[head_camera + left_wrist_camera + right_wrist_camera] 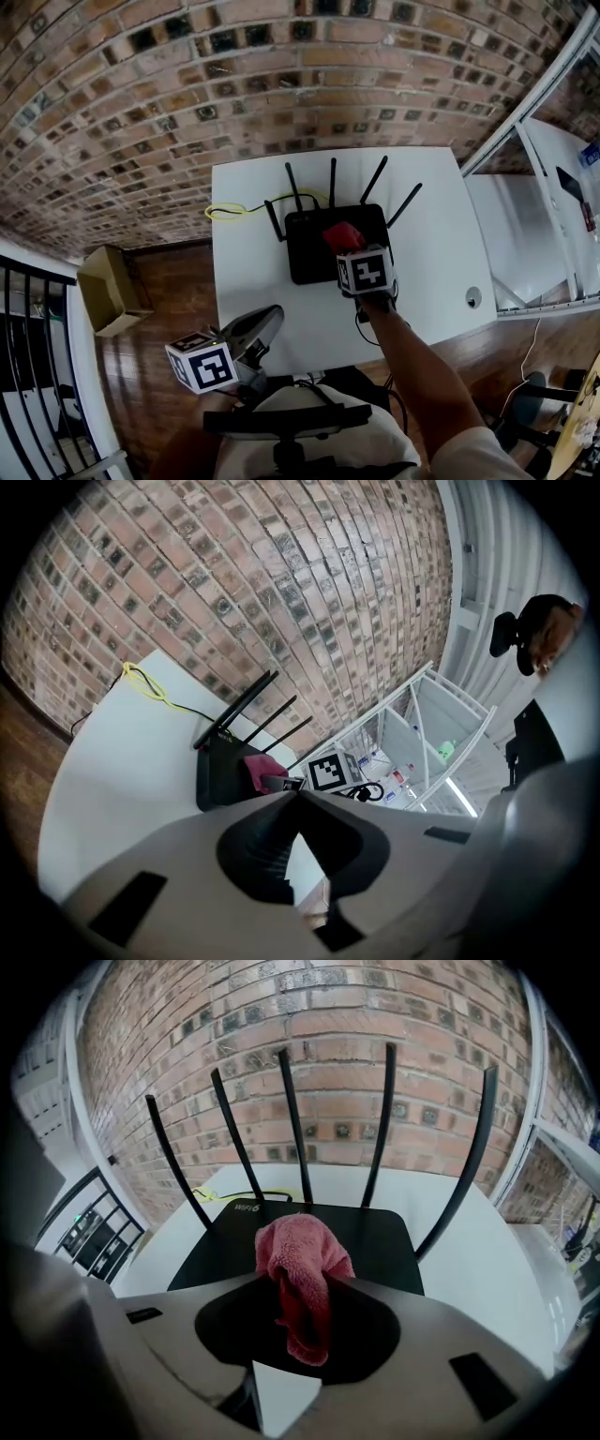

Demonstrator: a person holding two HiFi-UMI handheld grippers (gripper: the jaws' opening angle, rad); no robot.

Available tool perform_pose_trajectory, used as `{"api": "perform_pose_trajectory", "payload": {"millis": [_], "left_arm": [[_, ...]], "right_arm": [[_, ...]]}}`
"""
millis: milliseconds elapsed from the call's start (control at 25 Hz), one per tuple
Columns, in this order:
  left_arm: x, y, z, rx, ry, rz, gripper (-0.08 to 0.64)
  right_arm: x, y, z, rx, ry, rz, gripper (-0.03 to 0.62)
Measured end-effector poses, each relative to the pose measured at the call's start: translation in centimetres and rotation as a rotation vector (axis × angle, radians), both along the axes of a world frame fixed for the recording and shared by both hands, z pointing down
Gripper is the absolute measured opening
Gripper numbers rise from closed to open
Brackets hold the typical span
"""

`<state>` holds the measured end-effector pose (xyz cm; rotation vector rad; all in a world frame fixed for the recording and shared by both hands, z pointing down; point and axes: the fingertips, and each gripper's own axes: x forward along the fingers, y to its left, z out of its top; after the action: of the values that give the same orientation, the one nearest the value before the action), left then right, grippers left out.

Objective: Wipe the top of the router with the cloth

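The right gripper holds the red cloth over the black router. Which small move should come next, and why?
Probably slide the right gripper sideways along the router, with the cloth low on its top. The cloth is clamped in the jaws and bunched over the middle of the top, black surface lies bare on both sides of it, and the antennas stand just behind.

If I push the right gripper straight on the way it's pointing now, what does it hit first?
Most likely the black top of the router, with the red cloth clamped in the right gripper touching down first. The antennas stand farther back. Whether the cloth already touches is unclear.
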<state>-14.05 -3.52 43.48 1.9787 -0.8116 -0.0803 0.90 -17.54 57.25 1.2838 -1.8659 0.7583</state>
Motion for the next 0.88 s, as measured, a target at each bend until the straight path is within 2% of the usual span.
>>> {"api": "perform_pose_trajectory", "payload": {"millis": [440, 640, 880], "left_arm": [[-0.7, 0.4, 0.2, -0.005, -0.005, -0.018, 0.009], [-0.8, 0.4, -0.2, -0.003, 0.015, -0.019, 0.009], [-1.2, 0.2, -0.2, -0.007, 0.006, -0.021, 0.009]], "right_arm": [[-5.6, 1.1, 0.1, -0.033, -0.021, -0.073, 0.13], [-9.1, 1.2, -1.3, -0.002, -0.064, -0.133, 0.132], [-11.1, 1.7, -1.1, -0.019, -0.067, -0.172, 0.13]]}}
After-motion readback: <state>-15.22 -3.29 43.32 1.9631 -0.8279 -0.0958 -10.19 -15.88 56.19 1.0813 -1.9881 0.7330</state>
